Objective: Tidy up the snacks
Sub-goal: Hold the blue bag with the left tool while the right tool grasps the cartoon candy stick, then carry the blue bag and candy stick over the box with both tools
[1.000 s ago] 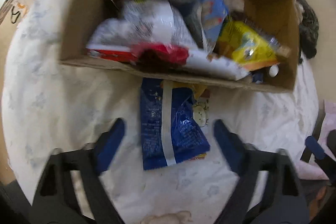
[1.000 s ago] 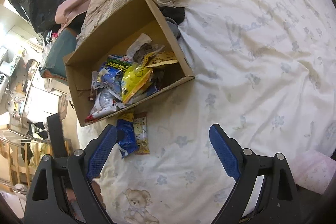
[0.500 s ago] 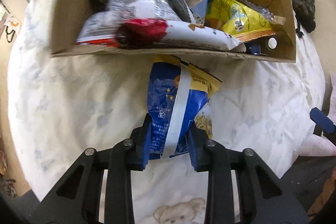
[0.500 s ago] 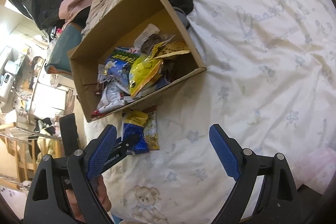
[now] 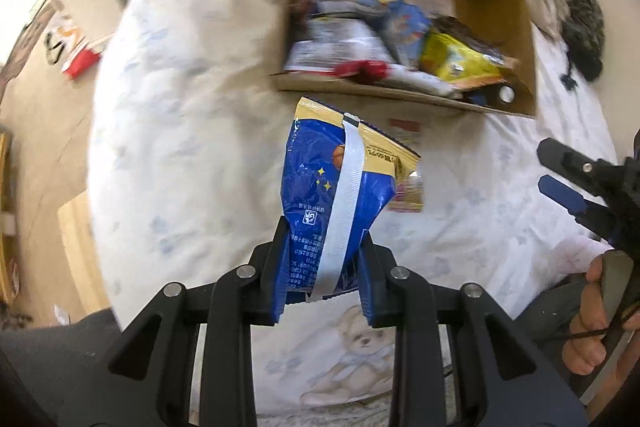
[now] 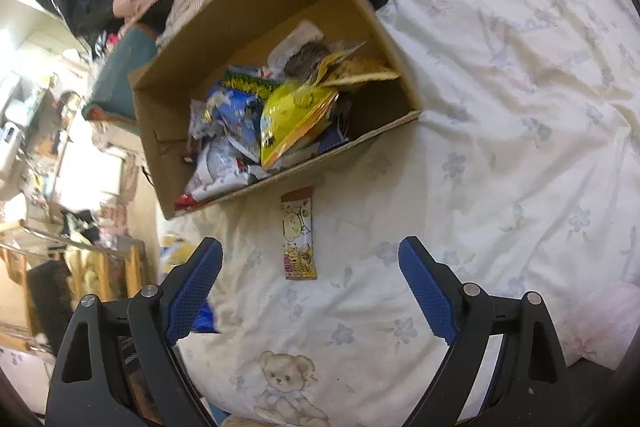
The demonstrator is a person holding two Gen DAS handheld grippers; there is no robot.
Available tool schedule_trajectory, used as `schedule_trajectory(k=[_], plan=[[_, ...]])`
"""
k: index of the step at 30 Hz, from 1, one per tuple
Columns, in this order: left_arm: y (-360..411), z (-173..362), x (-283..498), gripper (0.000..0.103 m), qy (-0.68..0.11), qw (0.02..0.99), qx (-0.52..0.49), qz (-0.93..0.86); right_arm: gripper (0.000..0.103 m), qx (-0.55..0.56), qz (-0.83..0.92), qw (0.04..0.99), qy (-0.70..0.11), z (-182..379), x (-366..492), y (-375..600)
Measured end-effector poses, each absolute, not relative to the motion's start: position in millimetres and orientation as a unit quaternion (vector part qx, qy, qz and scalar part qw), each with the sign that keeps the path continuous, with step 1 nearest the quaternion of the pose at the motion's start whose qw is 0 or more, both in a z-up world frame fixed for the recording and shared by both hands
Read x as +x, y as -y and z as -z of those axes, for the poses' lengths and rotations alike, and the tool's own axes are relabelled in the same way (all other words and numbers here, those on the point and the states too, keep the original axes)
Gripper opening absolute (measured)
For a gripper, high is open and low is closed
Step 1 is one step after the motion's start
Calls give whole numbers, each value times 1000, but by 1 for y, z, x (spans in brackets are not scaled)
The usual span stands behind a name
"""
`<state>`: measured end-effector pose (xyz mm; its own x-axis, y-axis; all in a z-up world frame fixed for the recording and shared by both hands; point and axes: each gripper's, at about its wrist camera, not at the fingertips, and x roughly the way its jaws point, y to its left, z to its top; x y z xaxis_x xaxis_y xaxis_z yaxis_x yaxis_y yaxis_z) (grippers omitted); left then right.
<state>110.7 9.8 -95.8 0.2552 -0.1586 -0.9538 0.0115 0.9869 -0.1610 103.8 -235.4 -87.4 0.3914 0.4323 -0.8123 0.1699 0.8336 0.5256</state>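
left gripper [image 5: 325, 267]: jaws together on the near end of a blue bag [image 5: 334, 203] (white seam strip facing the camera), the bag raised clear of the sheet [image 5: 192, 147]. right gripper [image 6: 310, 291]: jaws wide apart, nothing between the pads, held above the sheet. box [image 6: 256, 27]: cardboard, open top, on the bed at far centre, filled with mixed snack packets, a yellow bag [image 6: 292, 119] on top. small packet [image 6: 298, 235]: flat on the sheet, just near of the box. teddy print [image 6: 286, 387]: on the sheet, near edge.

Black linkage arms, silver screws — blue fingers [image 6: 427, 293].
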Motion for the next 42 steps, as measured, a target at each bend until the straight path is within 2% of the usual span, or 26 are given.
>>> schedule_trajectory(k=[7, 9, 15, 23, 26, 30, 31, 42], plan=[[-38, 95, 111, 25, -604, 793, -76, 12, 91, 183, -86, 776, -597, 120, 128, 175], [-38, 95, 112, 25, -602, 795, -72, 8, 88, 145, -78, 774, -611, 138, 136, 151], [-36, 101, 115, 25, -602, 796, -69, 1, 78, 72, -61, 774, -626, 172, 140, 119], [-35, 105, 117, 25, -603, 794, -73, -6, 77, 9, -39, 787, -616, 187, 144, 104], [-35, 106, 118, 25, -604, 793, -74, -8, 63, 7, -36, 788, -614, 187, 143, 106], [-34, 107, 119, 25, -601, 796, -70, -9, 33, 21, -32, 787, -616, 185, 143, 120], [-33, 106, 119, 25, -600, 797, -68, -9, 29, 26, -32, 786, -617, 184, 143, 124], [-38, 106, 118, 25, -593, 802, -67, -19, 28, 77, -52, 780, -619, 170, 126, 153]])
